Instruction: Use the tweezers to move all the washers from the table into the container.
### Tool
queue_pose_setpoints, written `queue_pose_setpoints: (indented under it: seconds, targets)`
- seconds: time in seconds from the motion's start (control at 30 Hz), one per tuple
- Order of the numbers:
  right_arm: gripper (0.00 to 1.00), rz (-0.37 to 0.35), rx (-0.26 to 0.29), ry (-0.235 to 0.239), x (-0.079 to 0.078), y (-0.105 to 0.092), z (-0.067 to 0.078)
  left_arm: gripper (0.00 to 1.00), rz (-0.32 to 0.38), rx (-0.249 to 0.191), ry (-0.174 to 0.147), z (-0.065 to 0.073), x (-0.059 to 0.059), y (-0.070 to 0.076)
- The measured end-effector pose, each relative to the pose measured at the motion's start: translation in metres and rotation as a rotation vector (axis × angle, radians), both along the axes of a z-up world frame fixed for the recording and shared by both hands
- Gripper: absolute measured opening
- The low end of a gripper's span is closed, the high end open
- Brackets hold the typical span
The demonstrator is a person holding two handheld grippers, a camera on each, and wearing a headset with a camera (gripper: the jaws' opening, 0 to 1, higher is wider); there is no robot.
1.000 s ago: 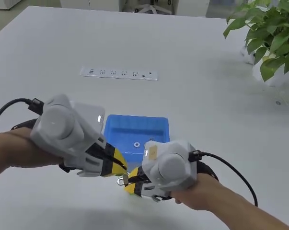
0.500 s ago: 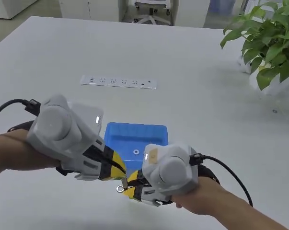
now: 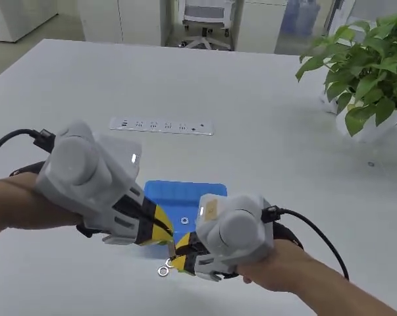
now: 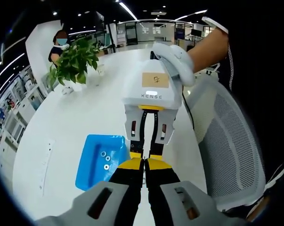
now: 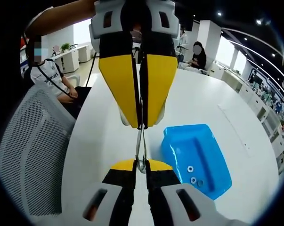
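Observation:
Thin metal tweezers [image 5: 141, 141] run between the two grippers, which meet tip to tip. My left gripper [image 3: 160, 230] is shut on their upper end. My right gripper [image 3: 177, 259] is shut around their lower end, beside the blue container [image 3: 185, 196]. A small ring [image 5: 141, 165] shows at the tweezers' lower end; whether it is gripped I cannot tell. One washer [image 3: 163, 270] lies on the table just below the jaws. Three washers [image 4: 106, 160] lie inside the container [image 4: 92, 162]. In the right gripper view the container [image 5: 205, 141] holds the same washers [image 5: 194, 178].
A white power strip [image 3: 160, 125] lies beyond the container. A potted plant [image 3: 366, 79] stands at the table's far right. Cables trail from both grippers. A mesh office chair [image 5: 31, 141] stands by the table's near edge, and people sit farther off.
The head camera has tilted, so the whole scene sits lower in the picture. Both grippers stay joined tip to tip and now sit slightly higher above the loose washer.

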State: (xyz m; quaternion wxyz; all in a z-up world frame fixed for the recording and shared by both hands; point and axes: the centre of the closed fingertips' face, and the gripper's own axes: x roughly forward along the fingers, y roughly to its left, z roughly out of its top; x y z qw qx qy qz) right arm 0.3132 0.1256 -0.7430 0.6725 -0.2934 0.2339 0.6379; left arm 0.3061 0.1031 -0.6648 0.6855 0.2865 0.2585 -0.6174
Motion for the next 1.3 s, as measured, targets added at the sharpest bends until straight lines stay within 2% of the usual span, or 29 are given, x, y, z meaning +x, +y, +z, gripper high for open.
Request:
queue_pose_setpoints:
  seconds: [0.37, 0.73, 1.07, 1.3]
  targets:
    - [0.09, -0.004, 0.003, -0.011, 0.015, 0.0, 0.011, 0.05, 0.0, 0.003, -0.021, 0.011, 0.013, 0.0]
    - [0.09, -0.014, -0.001, -0.028, 0.038, 0.0, 0.02, 0.05, -0.005, -0.001, -0.043, 0.02, 0.035, 0.0]
    - [0.09, -0.019, 0.001, -0.037, 0.053, 0.003, 0.02, 0.05, -0.004, 0.0, -0.048, 0.02, 0.05, 0.003]
    - [0.1, -0.015, 0.006, -0.041, 0.063, 0.007, 0.015, 0.05, 0.008, -0.001, -0.048, 0.014, 0.06, 0.006]
